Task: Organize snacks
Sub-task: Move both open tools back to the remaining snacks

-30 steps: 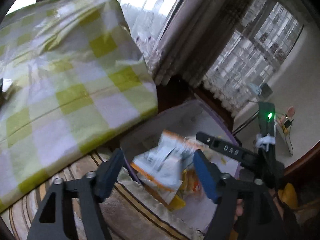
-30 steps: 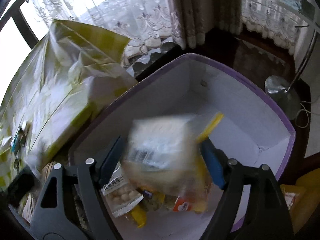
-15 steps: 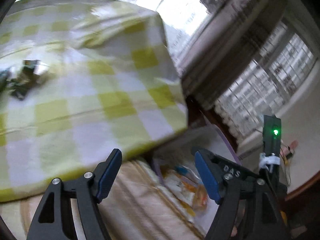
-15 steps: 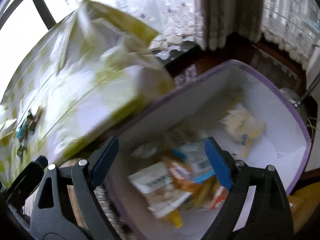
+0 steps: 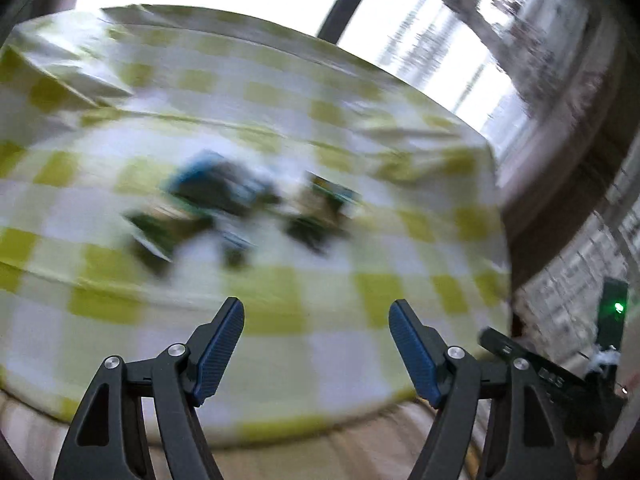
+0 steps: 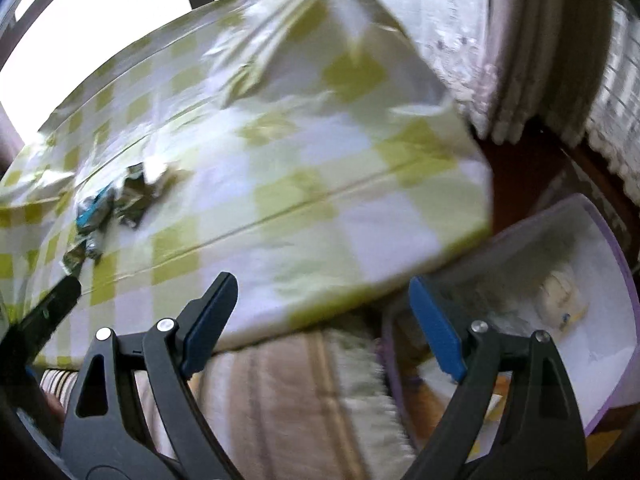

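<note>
Both grippers are wide open and hold nothing. The left gripper [image 5: 316, 344] points at the table [image 5: 320, 360], which has a yellow and white checked cloth on it. A small heap of snack packs [image 5: 240, 208] lies far out on the cloth, a little to the left, well apart from the fingers. The picture is blurry, so I cannot tell how many packs there are or what kind. The right gripper [image 6: 324, 320] hangs over the near edge of the table, and from there the same heap [image 6: 108, 208] sits far off to the left. At the right, lower than the table, is a white box with a purple rim [image 6: 624, 264]. Some snacks [image 6: 560, 300] already lie inside it. The next job looks like going for one more pack. To do it well, the left gripper should go slowly to the heap, since it is nearer. It should pick one pack at the edge of the heap, put one finger on each side, and squeeze softly so the pack does not crush. It should not pinch the cloth too.
</note>
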A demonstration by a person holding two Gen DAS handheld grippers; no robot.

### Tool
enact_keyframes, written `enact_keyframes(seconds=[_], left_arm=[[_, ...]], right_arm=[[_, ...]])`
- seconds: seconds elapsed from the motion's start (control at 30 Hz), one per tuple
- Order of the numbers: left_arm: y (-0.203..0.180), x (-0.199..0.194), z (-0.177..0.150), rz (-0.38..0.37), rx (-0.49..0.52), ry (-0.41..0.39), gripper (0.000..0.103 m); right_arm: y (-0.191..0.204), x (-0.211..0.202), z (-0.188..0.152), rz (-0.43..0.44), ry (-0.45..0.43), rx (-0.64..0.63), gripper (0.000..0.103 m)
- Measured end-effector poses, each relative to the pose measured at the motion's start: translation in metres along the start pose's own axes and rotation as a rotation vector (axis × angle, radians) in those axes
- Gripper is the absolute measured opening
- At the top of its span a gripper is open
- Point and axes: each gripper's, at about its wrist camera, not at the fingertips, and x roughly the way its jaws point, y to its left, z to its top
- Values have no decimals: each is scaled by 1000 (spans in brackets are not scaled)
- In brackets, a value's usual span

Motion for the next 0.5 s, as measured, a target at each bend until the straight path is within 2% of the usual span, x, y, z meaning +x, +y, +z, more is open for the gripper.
enact_keyframes(seconds=[0.1,0.2,0.3,0.4,0.5], left_arm=[[29,-4,18,71,-2,-37,75],[51,3,34,146,11,-40,75],[66,18,47,174,41,9,75],[72,30,54,216,86,25,75],[76,40,59,218,115,46,75]], right_arm=[[23,4,1,31,-15,-29,89],[44,9,2,58,-25,-59,89],[57,17,6,74,-32,-80,89],[77,23,10,96,-41,-100,89],[95,31,14,102,-46,-123,89]])
